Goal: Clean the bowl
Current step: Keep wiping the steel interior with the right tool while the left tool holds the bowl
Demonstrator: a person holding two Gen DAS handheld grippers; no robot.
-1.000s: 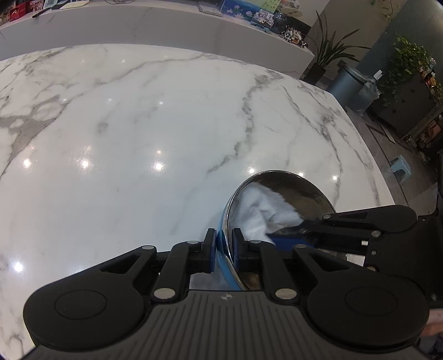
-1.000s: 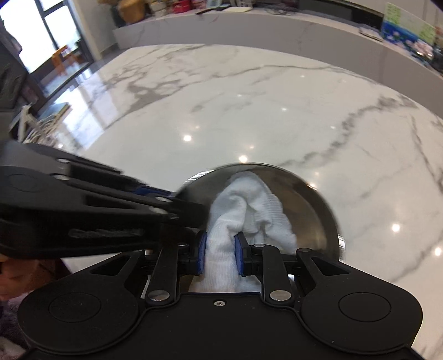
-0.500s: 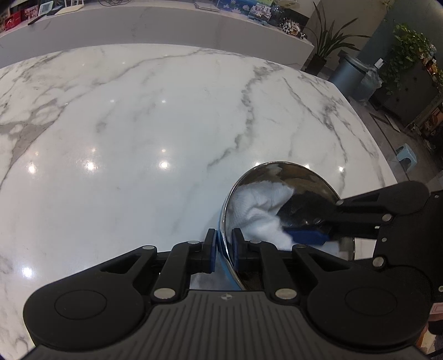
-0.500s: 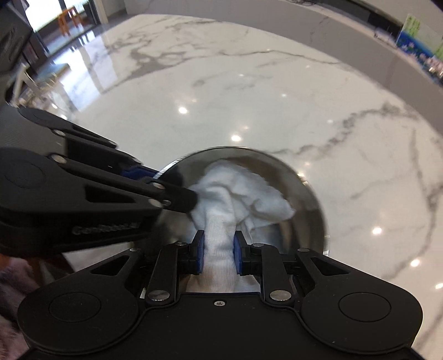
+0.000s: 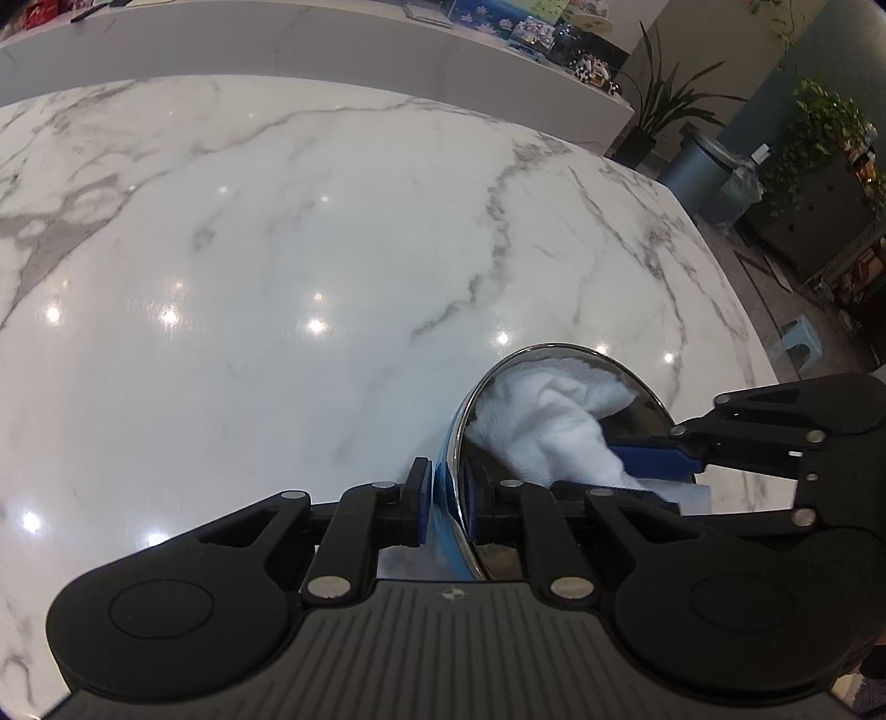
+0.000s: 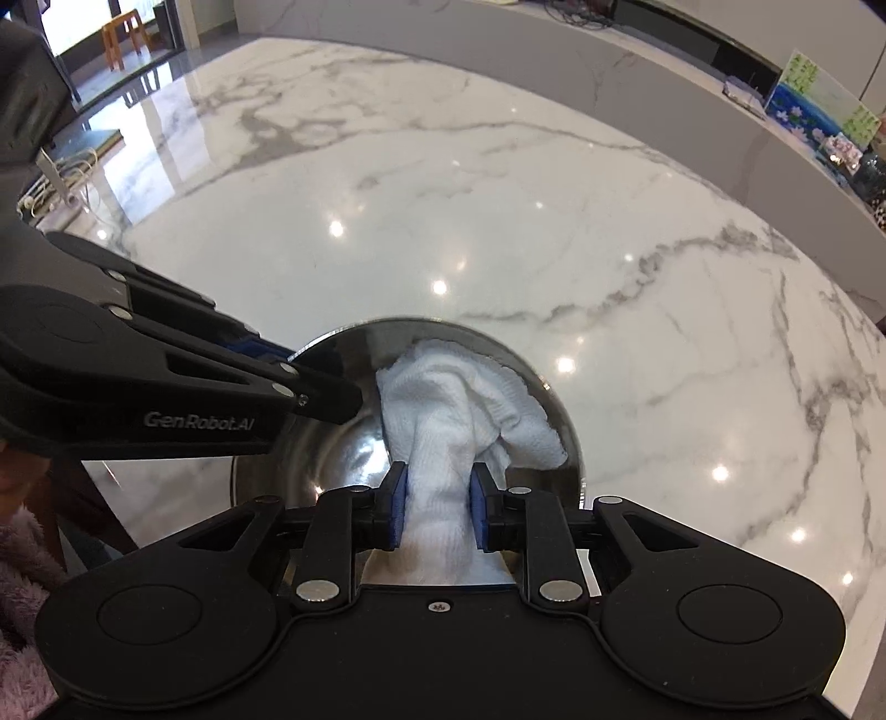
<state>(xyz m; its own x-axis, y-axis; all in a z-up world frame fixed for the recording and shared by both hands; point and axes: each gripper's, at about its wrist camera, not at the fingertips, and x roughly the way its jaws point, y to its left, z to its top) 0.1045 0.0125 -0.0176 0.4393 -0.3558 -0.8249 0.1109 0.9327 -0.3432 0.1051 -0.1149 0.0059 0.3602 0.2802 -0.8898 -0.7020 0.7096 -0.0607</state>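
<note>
Item one: a steel bowl [image 6: 343,443], mirror-bright inside with a blue outer wall, which we find tilted at the near edge of the white marble table [image 6: 498,194], toward its right-hand corner as the left wrist view shows it. Item two: our left hand-held gripper [image 5: 444,498], closed on the bowl's rim, one blue pad outside the wall and one inside. Item three: a white terry cloth [image 6: 459,410], bunched and lying against the bowl's inner wall on the far side, with a twisted tail running back out of the bowl. Item four: our right hand-held gripper [image 6: 437,512], clamped on that tail between its two blue pads, its fingers reaching over the bowl's near rim. In the right wrist view we see the left hand-held gripper [image 6: 310,382] coming in from the left and meeting the rim. Background items: a long white counter [image 5: 332,50] beyond the table's far edge, potted plants [image 5: 825,144] and a grey bin [image 5: 698,166] off its right side.
</note>
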